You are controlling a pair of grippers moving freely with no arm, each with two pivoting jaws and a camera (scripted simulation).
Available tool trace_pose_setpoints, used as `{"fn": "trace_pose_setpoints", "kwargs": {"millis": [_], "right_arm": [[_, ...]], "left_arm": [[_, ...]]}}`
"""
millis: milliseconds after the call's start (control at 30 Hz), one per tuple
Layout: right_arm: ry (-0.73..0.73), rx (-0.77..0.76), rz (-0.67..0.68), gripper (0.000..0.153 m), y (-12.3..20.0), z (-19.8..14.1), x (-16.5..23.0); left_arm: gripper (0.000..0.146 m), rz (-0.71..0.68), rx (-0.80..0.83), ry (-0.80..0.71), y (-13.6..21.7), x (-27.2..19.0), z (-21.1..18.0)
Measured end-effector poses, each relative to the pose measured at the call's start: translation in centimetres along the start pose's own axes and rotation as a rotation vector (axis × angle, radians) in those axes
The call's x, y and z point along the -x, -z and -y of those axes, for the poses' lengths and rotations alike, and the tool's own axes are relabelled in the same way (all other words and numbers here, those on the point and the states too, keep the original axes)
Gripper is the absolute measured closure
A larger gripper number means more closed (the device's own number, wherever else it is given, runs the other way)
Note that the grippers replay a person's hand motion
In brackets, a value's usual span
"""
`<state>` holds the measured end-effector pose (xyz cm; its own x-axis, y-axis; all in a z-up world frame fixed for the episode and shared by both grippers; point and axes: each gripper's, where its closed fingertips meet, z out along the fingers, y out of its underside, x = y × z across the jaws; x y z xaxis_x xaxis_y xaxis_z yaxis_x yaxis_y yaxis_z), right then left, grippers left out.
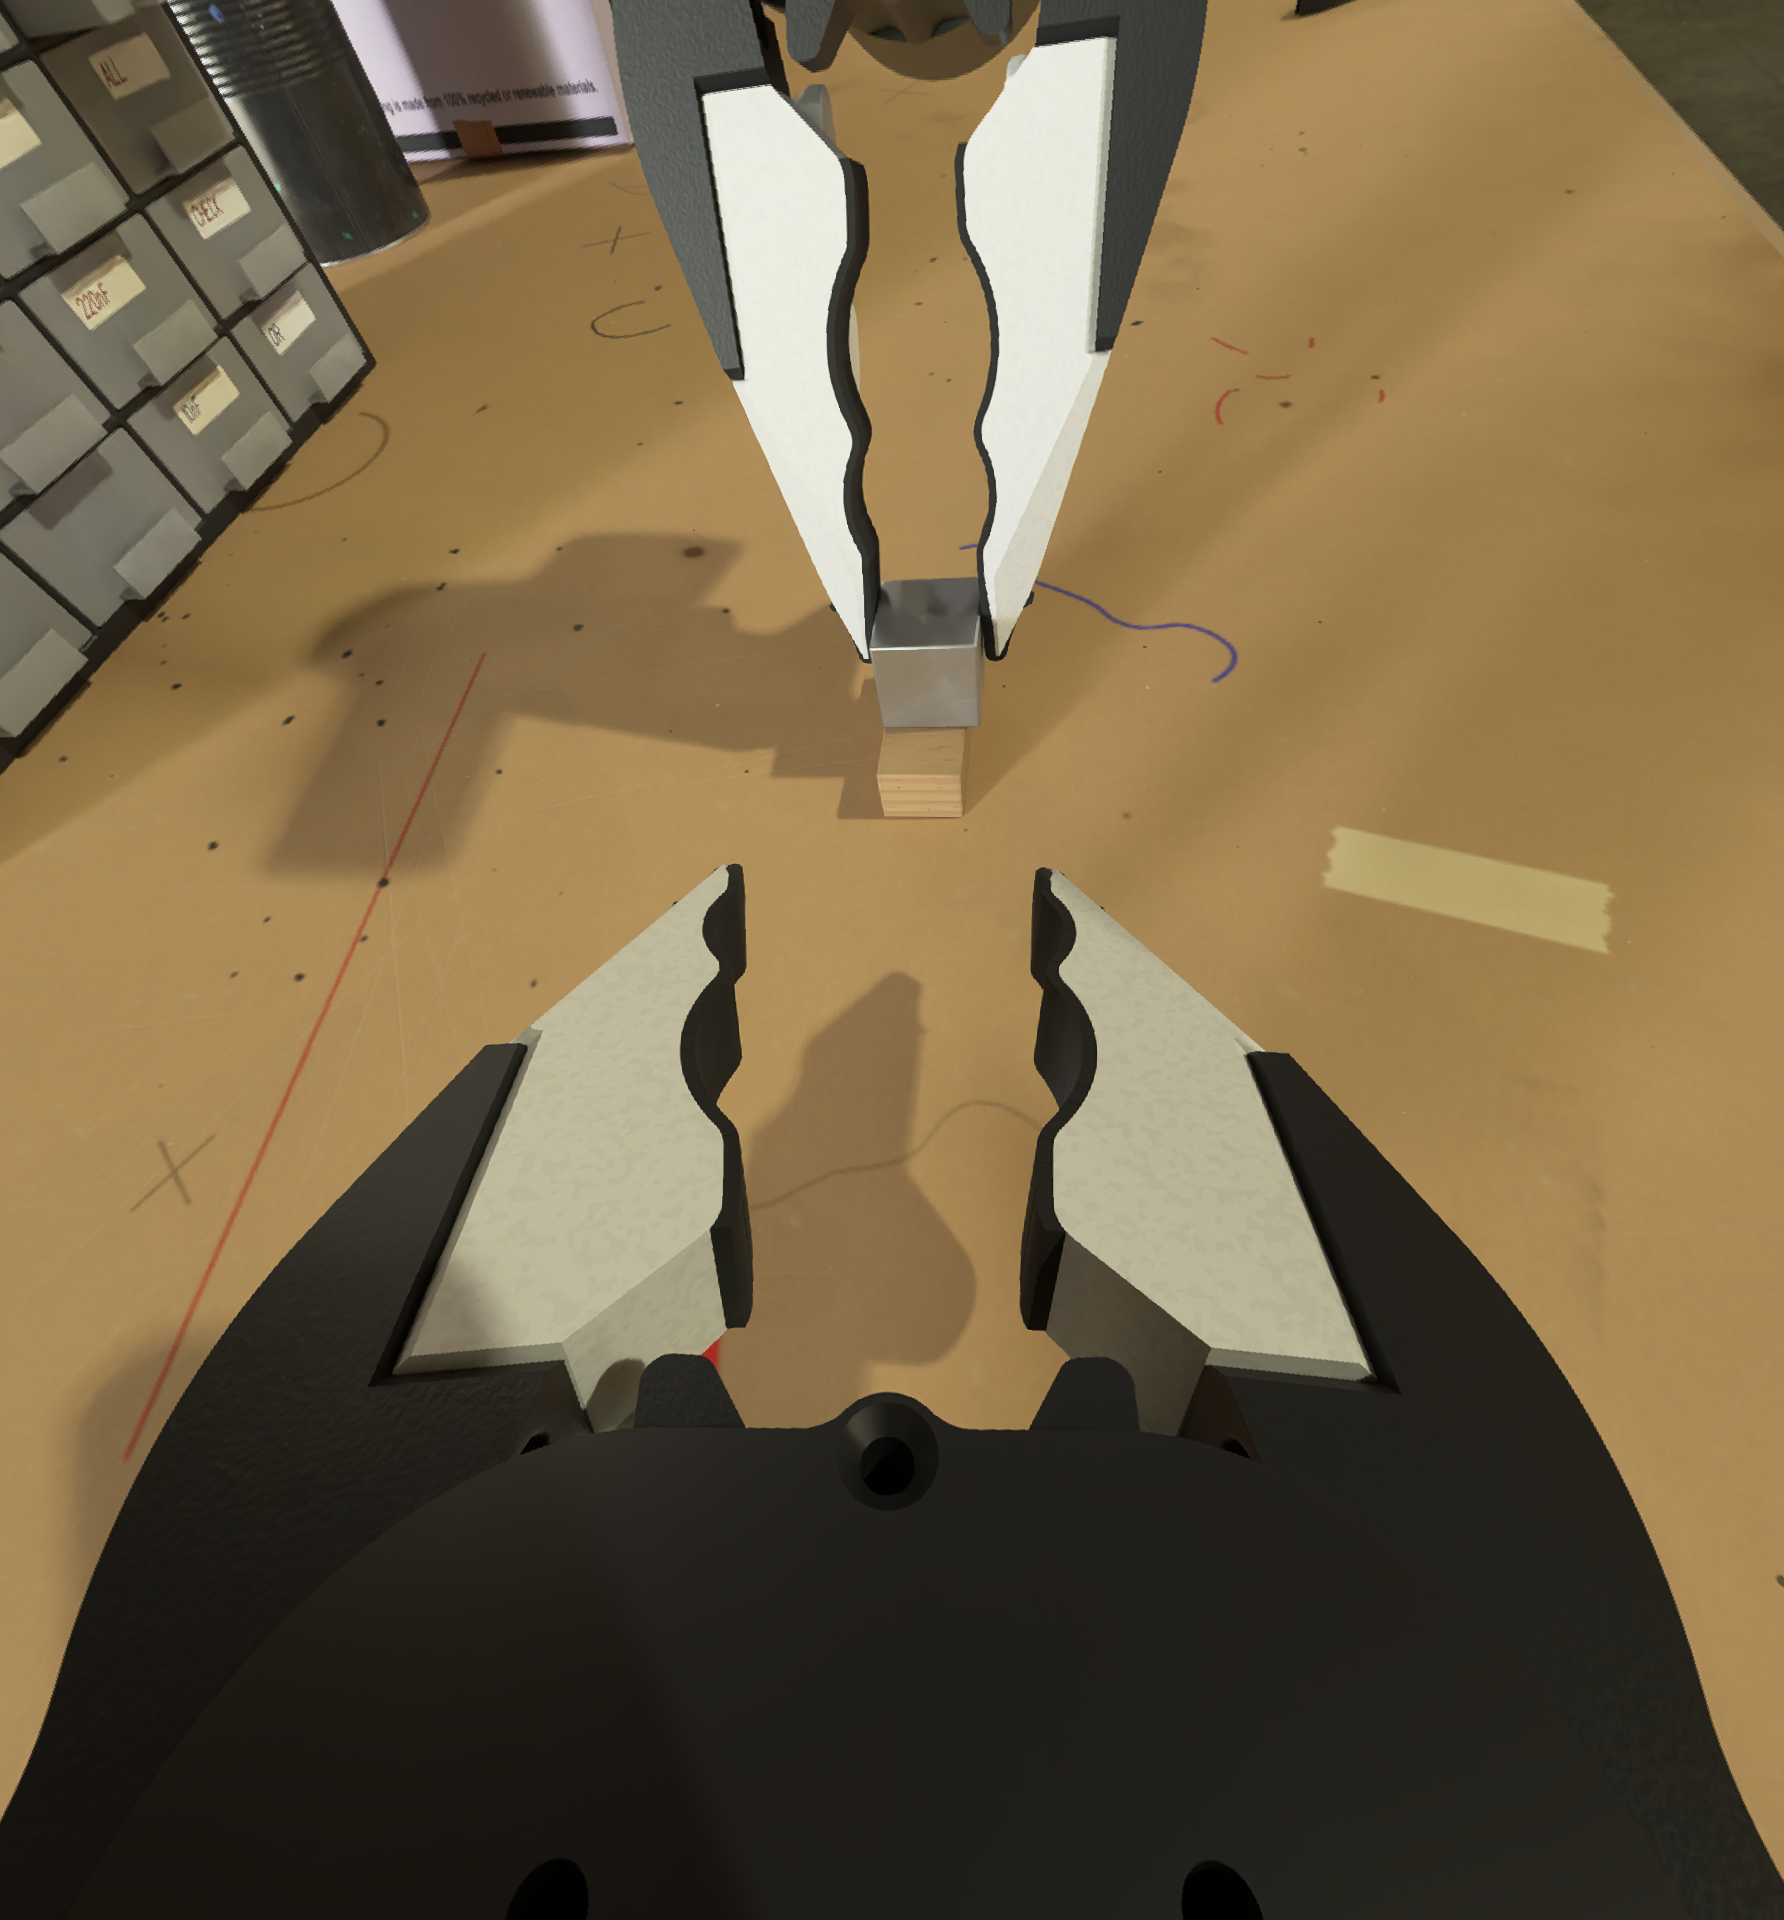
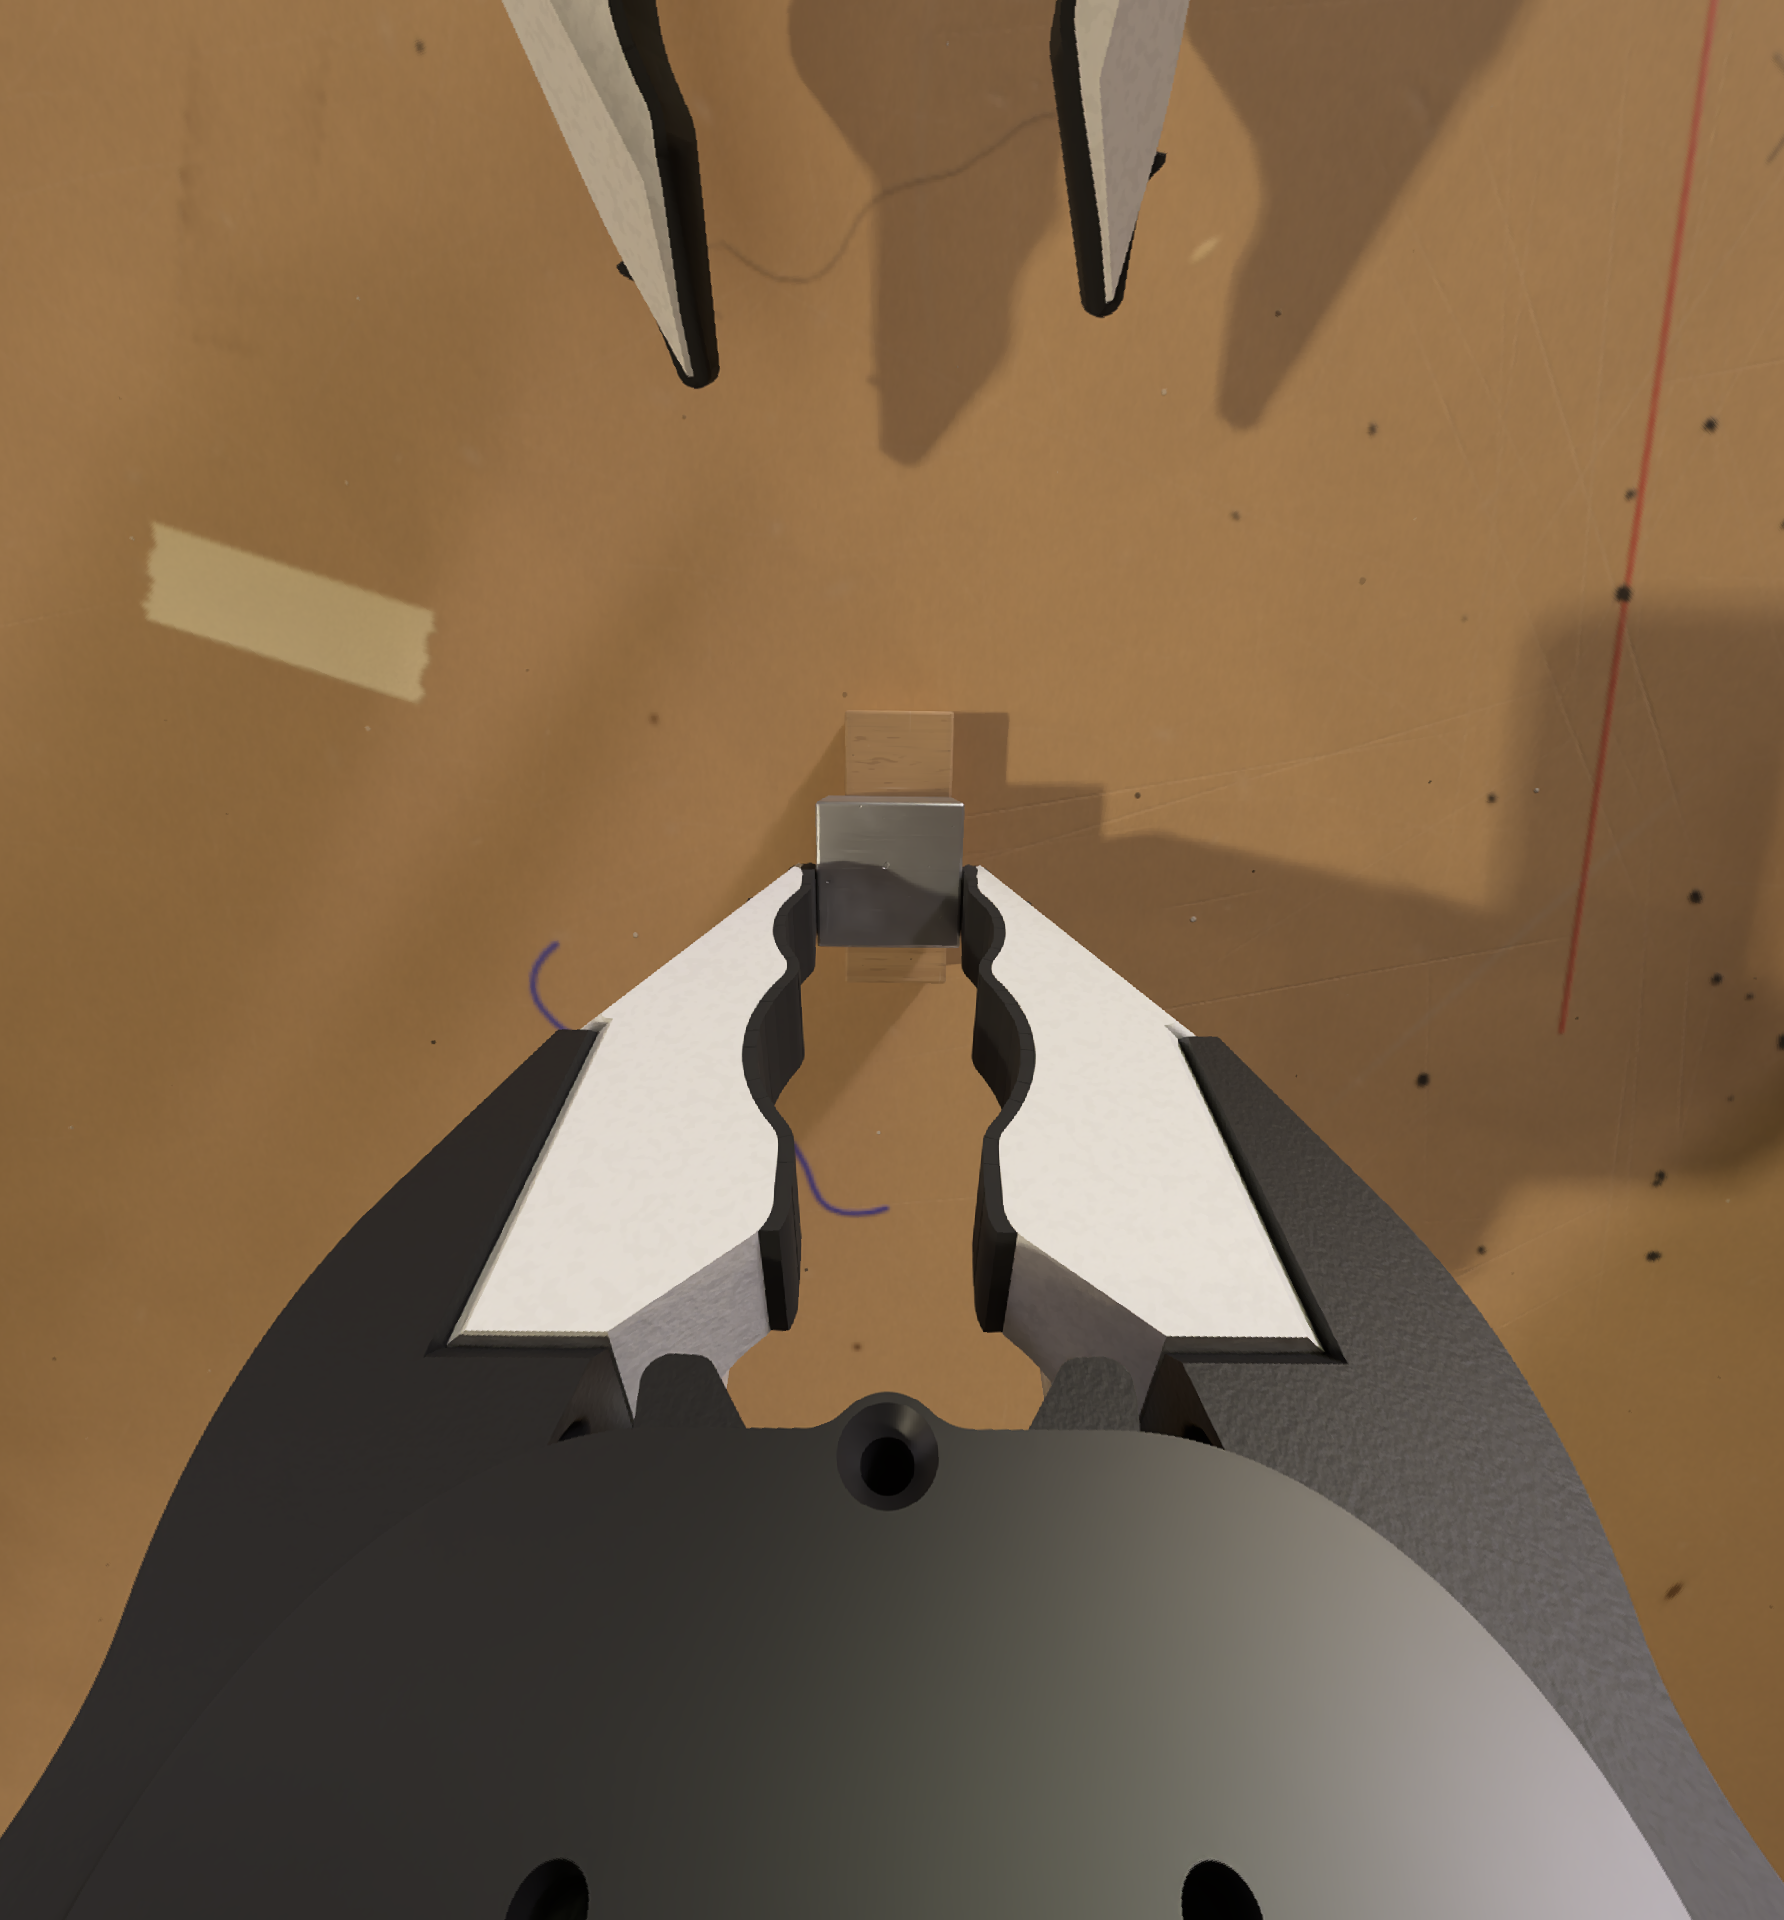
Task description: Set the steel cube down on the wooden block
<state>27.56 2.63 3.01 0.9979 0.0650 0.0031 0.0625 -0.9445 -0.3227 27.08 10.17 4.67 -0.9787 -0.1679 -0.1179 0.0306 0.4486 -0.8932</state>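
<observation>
Your right gripper pinches the steel cube at its fingertips, directly over the wooden block. Your left gripper hangs spread and empty nearby.

You see a shiny grey steel cube, a pale wooden block with fine grain lines, and a tan tabletop speckled black, crossed by a thin red line.
</observation>
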Motion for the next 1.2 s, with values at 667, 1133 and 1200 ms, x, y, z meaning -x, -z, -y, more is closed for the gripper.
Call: {"fn": "trace_pose_setpoints", "kwargs": {"millis": [667,1133,1200], "right_arm": [[0.026,-0.024,0.012,0.124,-0.18,0.26,0.21],[0.038,-0.017,0.008,0.123,-0.23,0.31,0.09],[0.036,-0.027,0.007,0.120,-0.04,0.48,0.13]], "left_arm": [[0.091,0.010,0.019,-0.022,0.30,-0.20,-0.13],[0.091,0.010,0.027,-0.037,0.53,-0.76,-0.19],[0.091,0.012,0.017,-0.031,0.75,-0.81,0.03]]}}
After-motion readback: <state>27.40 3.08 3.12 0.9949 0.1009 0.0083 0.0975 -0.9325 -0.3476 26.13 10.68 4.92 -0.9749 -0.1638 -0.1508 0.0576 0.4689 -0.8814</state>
